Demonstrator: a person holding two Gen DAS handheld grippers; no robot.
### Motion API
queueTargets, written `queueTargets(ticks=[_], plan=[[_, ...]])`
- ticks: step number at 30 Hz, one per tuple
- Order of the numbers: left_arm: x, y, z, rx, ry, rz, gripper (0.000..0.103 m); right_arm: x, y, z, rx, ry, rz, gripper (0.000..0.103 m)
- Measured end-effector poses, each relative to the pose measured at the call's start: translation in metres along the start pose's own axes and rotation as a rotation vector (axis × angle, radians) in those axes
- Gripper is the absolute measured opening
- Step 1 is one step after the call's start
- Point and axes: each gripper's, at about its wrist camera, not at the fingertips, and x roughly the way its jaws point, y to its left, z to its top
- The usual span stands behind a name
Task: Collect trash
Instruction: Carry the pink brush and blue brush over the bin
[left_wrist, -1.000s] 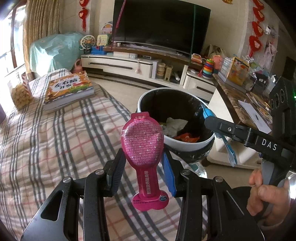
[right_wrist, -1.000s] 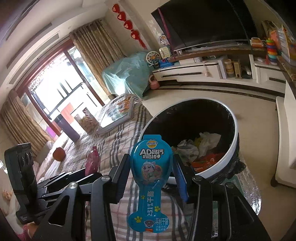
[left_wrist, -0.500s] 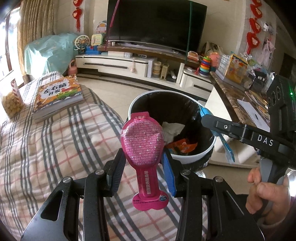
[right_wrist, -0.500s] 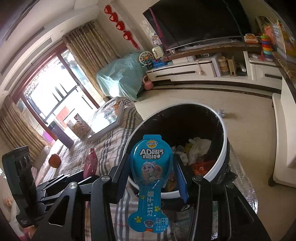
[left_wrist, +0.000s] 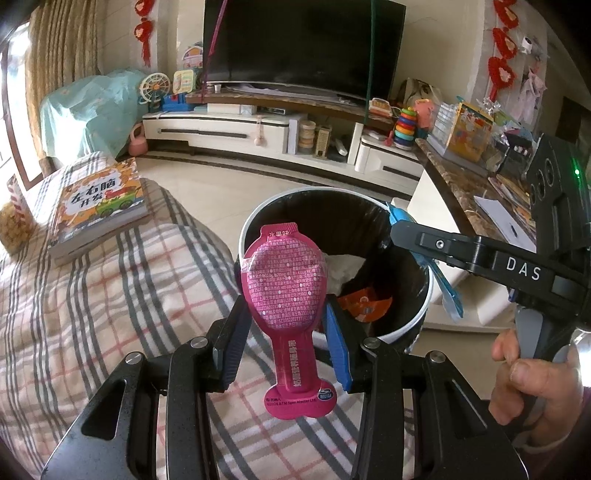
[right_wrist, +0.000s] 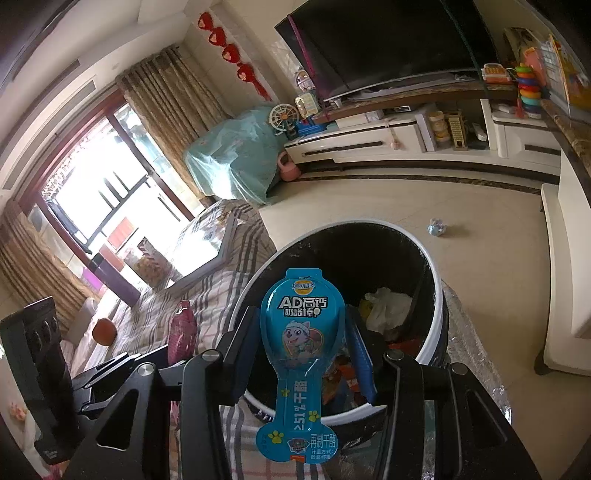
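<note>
Left wrist view: left gripper (left_wrist: 286, 328) has its jaws closed on a pink wrapper (left_wrist: 284, 280), gripped across the wide round part, stem hanging toward the camera. Wrapper sits above the near-left rim of the trash bin (left_wrist: 413, 315), part over the checked blanket (left_wrist: 110, 295), not clearly over the opening. Right gripper (left_wrist: 397, 225) comes in from the right over the bin, blue wrapper (left_wrist: 445, 291) seen edge-on in it, a hand (left_wrist: 532, 376) on its handle.

Right wrist view: right gripper (right_wrist: 301, 349) has its jaws clamped on the blue wrapper (right_wrist: 301, 332), flat face to the camera, above the near rim of the trash bin (right_wrist: 437, 295). Bin is black-lined and already holds paper and orange scraps. Pink wrapper (right_wrist: 181, 328) shows at left, over the blanket.

Risks, judged:
- Pink one dropped now likely lands on the blanket or slides down outside the bin, since it is short of the opening.
- Both wrappers are light, flat film; they can flutter or catch the rim and tip out on the near side.
- Film may cling to a jaw pad when released and not fall.
- The two grippers converge over one opening, close together; they can knock each other or bump the rim.
- Bin stands right at the blanket's edge; a nudge could shift it.

Book (left_wrist: 99, 206) on the far left of the blanket, well apart, no concern.
</note>
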Motion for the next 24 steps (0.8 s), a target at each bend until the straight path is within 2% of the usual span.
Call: queueTargets(ticks=[24], plan=[[0.025, -0.011, 0.017, 0.053, 0.026, 0.017, 0.039, 0.009, -0.015, 0.012, 0.030, 0.005, -0.017, 0.047]])
